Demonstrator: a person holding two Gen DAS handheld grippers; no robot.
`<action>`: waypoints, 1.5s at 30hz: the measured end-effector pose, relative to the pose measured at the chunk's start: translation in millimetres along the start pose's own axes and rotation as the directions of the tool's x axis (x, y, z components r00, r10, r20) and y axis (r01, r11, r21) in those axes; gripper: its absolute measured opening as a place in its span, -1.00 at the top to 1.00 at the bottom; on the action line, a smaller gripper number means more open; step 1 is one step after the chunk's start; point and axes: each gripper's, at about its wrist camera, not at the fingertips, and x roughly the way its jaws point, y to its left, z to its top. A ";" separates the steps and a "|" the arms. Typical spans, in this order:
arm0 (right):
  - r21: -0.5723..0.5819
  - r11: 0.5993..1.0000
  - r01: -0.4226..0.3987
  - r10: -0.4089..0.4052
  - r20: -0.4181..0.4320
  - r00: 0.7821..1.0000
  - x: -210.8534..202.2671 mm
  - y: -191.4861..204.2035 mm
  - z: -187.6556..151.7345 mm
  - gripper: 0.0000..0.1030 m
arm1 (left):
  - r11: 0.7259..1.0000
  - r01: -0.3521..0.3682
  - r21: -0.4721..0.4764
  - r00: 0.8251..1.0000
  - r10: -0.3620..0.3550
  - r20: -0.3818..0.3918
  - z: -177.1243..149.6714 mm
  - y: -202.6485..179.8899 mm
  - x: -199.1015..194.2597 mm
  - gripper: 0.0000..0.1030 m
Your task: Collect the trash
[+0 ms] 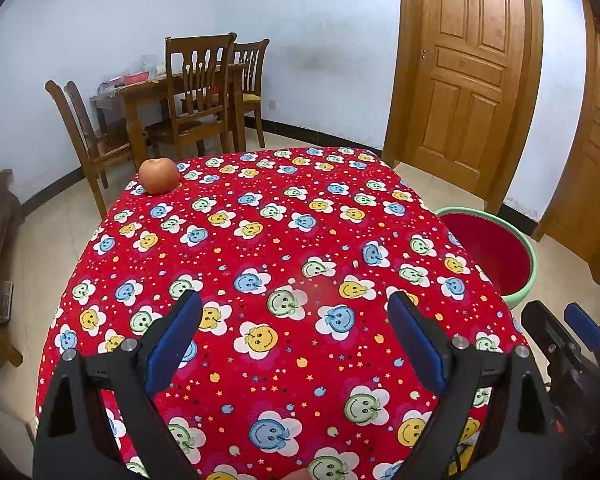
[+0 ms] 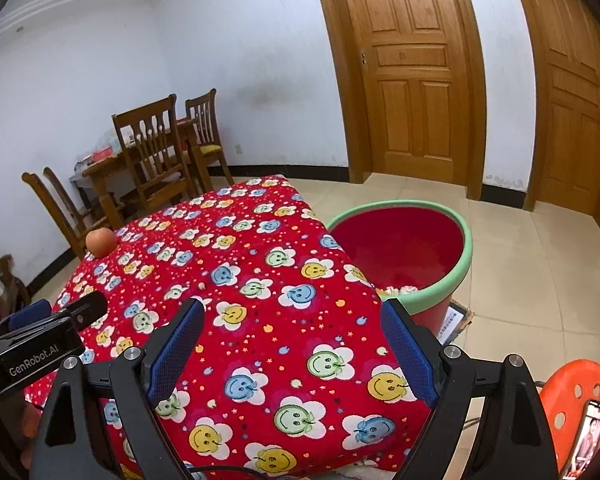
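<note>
An apple (image 1: 159, 176) sits at the far left corner of the table (image 1: 260, 248), which is covered in a red cloth printed with smiley-faced flowers; nothing touches the fruit, and it lies well ahead of both tools and off to their left. The left gripper (image 1: 295, 308) hovers over the near middle of the cloth with its blue-padded jaws spread wide and nothing between them, only bare pattern showing in the gap. A tiny pale crumb (image 2: 201, 286) rests on the cloth just beyond the right gripper's left fingertip. The right gripper (image 2: 293, 314) hangs over the table's near right part, its jaws likewise wide apart and holding nothing. Just right of the table's edge stands a red bin with a green rim (image 2: 462, 256) on the tiled floor, with crumpled white scraps (image 2: 400, 290) lying in its bottom, ahead of the right jaw.
</note>
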 end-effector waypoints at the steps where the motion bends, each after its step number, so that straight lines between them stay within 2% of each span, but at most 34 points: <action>1: 0.001 1.000 0.000 0.000 -0.003 1.000 0.6 -0.2 -0.2 -0.75 | 1.000 0.000 0.001 1.000 0.000 -0.001 -0.4 -0.2 0.6 -0.80; 45: 0.005 1.000 0.003 -0.003 -0.005 1.000 3.2 -1.5 -0.5 -0.75 | 1.000 0.002 0.007 1.000 -0.002 0.000 -1.4 -4.8 1.3 -0.80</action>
